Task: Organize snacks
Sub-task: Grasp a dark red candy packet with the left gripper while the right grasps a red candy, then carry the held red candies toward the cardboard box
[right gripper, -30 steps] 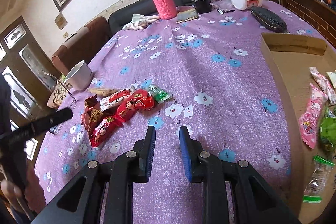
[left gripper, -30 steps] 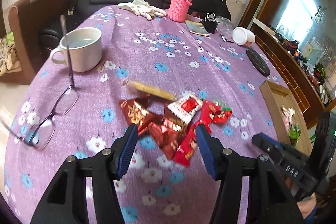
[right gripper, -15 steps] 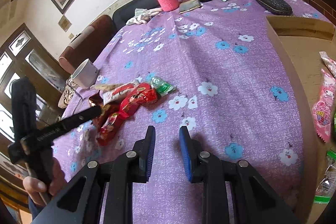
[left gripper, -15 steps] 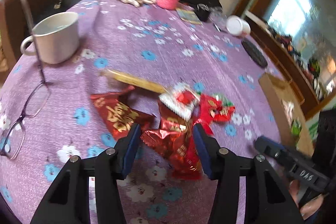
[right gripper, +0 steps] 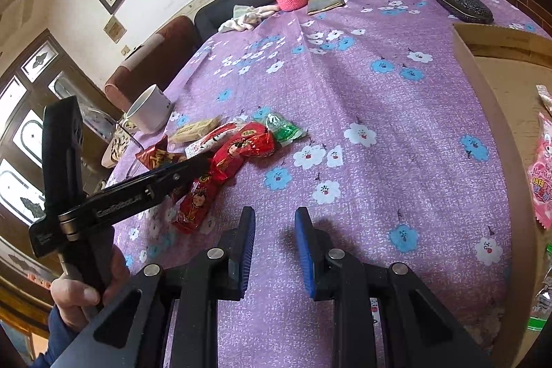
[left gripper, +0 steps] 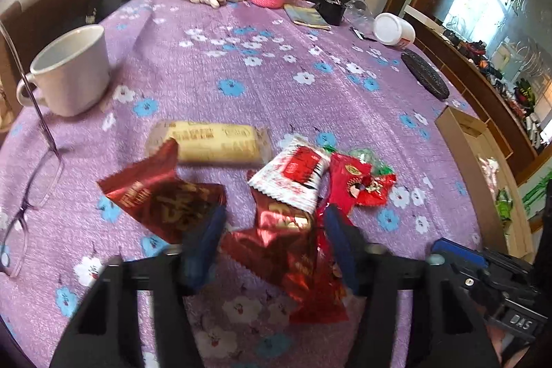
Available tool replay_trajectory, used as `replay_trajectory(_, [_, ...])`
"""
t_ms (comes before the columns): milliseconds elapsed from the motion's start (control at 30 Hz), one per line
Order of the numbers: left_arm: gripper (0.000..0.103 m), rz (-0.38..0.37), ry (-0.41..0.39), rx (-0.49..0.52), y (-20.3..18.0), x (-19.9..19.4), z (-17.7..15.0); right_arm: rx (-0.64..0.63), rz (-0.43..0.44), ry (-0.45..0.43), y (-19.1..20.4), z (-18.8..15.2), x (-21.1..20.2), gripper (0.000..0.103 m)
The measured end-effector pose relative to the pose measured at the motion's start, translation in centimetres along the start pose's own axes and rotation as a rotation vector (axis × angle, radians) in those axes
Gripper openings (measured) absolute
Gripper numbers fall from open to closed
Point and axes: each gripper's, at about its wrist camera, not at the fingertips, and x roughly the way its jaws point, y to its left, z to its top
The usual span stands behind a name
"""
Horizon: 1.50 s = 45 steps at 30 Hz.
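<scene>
Left gripper (left gripper: pixel 272 238) jaws closing around crinkled red snack packet (left gripper: pixel 276 244) in pile near table's (left gripper: pixel 241 64) left edge, right gripper (right gripper: pixel 275 250) narrowly parted, empty, cardboard box (right gripper: pixel 496 112) at right edge.

The left tongs (left gripper: pixel 272 240) are closing around a crinkled red foil snack packet (left gripper: pixel 276 244) lying between the 2 blue pads, on the purple flowered table (left gripper: pixel 241 64). Just ahead of the tips, a white-and-red packet (left gripper: pixel 293 173) is overlapping it. Ahead to the left, a dark red packet (left gripper: pixel 162 195) is lying, with a yellow wrapped bar (left gripper: pixel 214 145) beyond it. To the right of the tips a bright red packet (left gripper: pixel 355 181) is sitting. Far left, a white mug (left gripper: pixel 69 71) is standing beside glasses (left gripper: pixel 31 195).
</scene>
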Motion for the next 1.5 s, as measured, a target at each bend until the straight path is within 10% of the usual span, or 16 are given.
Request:
replay_trajectory(933, [0.033,-0.030,-0.169,-0.042,1.8,-4.9,0.0,0.262,0.022,0.099,-0.4,5.9,5.9,0.026])
replay_trajectory(1500, [0.033,-0.024,-0.147,-0.011,1.4,-4.1,0.0,0.074,0.064,0.049,0.3,4.3,2.8,0.021])
